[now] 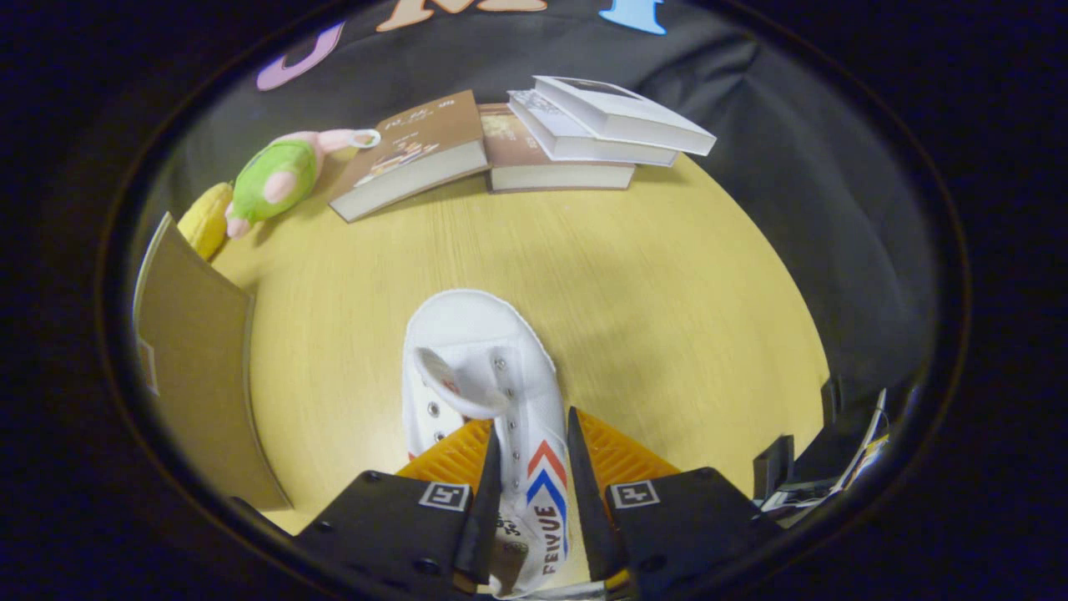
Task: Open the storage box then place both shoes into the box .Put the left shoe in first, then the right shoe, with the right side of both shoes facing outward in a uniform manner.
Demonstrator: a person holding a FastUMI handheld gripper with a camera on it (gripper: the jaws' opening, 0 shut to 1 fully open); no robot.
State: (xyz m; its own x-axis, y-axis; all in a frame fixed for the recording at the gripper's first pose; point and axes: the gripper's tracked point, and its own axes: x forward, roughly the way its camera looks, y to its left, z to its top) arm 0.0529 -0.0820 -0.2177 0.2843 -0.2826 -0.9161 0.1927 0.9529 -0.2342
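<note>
Yellow wood-grain table [517,267] here, black cloth wall draped behind it, and the action is right at the near edge. The gripper [534,492] has its two fingers clamped on the side wall of a white canvas shoe [480,376], one finger inside the opening and one against the outer side where the red and blue chevrons sit. The shoe points its toe away toward the far side, tongue flopped up, eyelets catching the light; whether its sole rests on the table or hangs just above it, I cannot tell. To the left stands the storage box [196,376], a brown cardboard face rising near the shoe but apart from it. At the far left lies a green and pink plush toy [279,175], a yellow object [204,219] just beside it. Along the far edge, a brown book [413,154] lies next to a stack of books [584,133], white ones on top.
</note>
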